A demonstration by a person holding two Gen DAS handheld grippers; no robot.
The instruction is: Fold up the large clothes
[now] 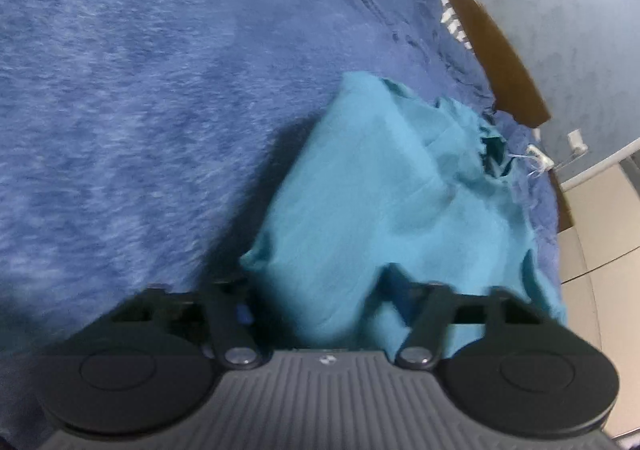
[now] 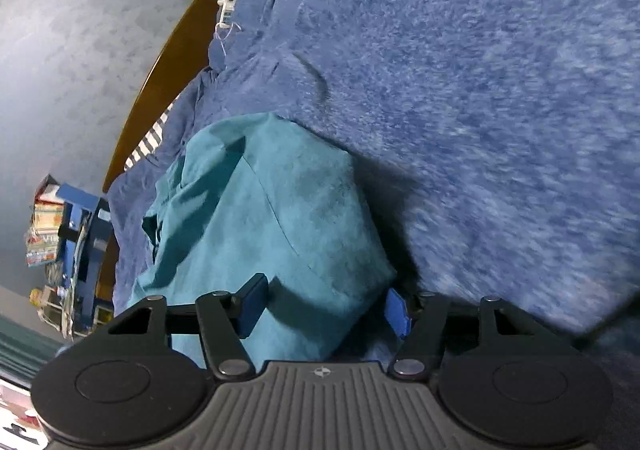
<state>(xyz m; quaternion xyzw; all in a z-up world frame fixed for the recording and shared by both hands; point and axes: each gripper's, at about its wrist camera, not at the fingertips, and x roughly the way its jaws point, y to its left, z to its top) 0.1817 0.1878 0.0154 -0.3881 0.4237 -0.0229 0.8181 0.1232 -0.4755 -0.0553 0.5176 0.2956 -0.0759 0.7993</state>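
Teal cloth is seen bunched on a bed covered by a fuzzy blue blanket, near the edge that runs along a brown wooden bed frame and a pale wall. In the left wrist view the garment fills the space from centre toward 4 o'clock; in the right wrist view it lies from centre toward 8 o'clock, already doubled into a thick, uneven bundle with a ragged end toward the frame.

Most likely to go wrong — by judgement — is a partial pinch: if only the top layers are caught, the lower ones would slide out and the fold would skew. A loose white cord near the bed frame could also be snagged if the ragged end is dragged that way.

Both tools are angled downward over the near edge of the bundle. The left gripper is tilted down with its fingers partly apart and cloth bulging between them; its pads are mostly hidden by fabric and motion blur, so a firm clamp cannot be told. The right gripper shows blue-padded fingers set apart on either side of the cloth edge — the fabric sits between them, but the pads do not appear to be pressing it.
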